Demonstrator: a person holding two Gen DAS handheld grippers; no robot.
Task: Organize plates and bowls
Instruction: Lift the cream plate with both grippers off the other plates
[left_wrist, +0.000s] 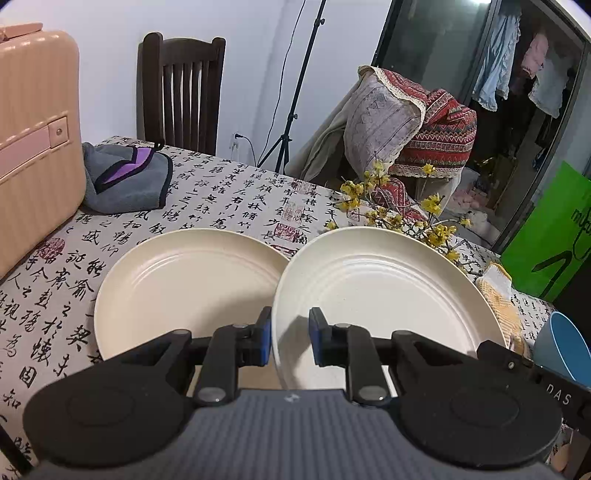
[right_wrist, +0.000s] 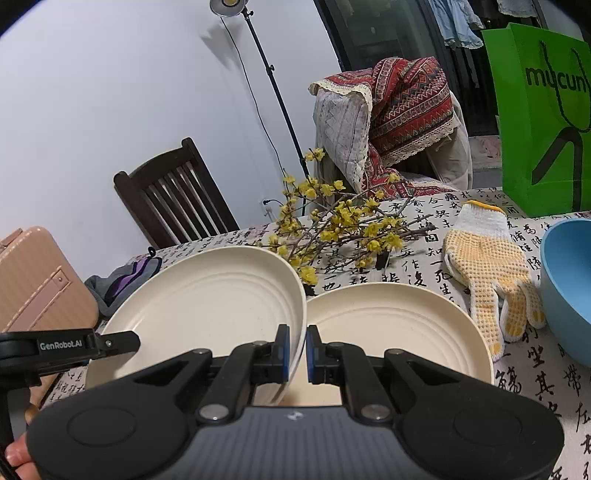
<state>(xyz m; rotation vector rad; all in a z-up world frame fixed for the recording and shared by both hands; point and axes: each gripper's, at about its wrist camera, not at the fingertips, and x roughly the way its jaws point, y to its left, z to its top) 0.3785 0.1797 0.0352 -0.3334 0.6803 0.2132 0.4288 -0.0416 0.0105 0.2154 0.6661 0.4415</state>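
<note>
I hold two cream plates: left gripper (left_wrist: 290, 338) jaws pinch rim of right-hand plate (left_wrist: 388, 288), right gripper (right_wrist: 297, 349) jaws clamp lifted plate (right_wrist: 207, 310) over bench (right_wrist: 535, 384). Risk: thin rim grip slips, plates knock each other or blue bowl (right_wrist: 565, 291)

Both wrist views close, sharing plates (left_wrist: 184, 284).

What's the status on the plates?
Left gripper, right gripper: both shut on opposite rims of one round cream plate, raised, tilted. Second cream plate flat beside it. Yellow flower branch close behind.
</note>
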